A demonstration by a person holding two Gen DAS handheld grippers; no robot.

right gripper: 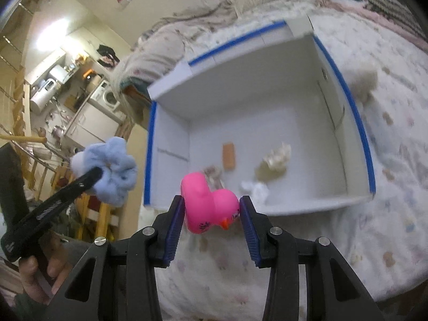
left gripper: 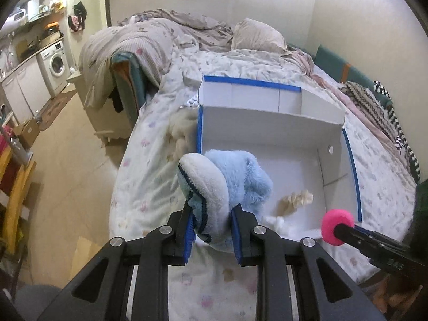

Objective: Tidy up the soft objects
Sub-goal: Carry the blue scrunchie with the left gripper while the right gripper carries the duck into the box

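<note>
With the left gripper point(left gripper: 212, 230) pinching a blue plush toy point(left gripper: 232, 182) and the right gripper point(right gripper: 212, 218) pinching a pink rubber duck point(right gripper: 210, 204), both seem in carry, next needing release over the white box point(right gripper: 267, 107) just beyond.

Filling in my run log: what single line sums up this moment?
left hand-held gripper: shut on blue plush | right hand-held gripper: shut on pink duck | both above bed | white box: open, scraps inside

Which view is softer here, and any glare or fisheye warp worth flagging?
Right wrist view is softer: the white cardboard box with blue-taped edges smears at its far rim, and a ceiling light blows out top left. Left wrist view is sharper on the pale blue plush toy; both bend the bed toward the dark corners.
</note>
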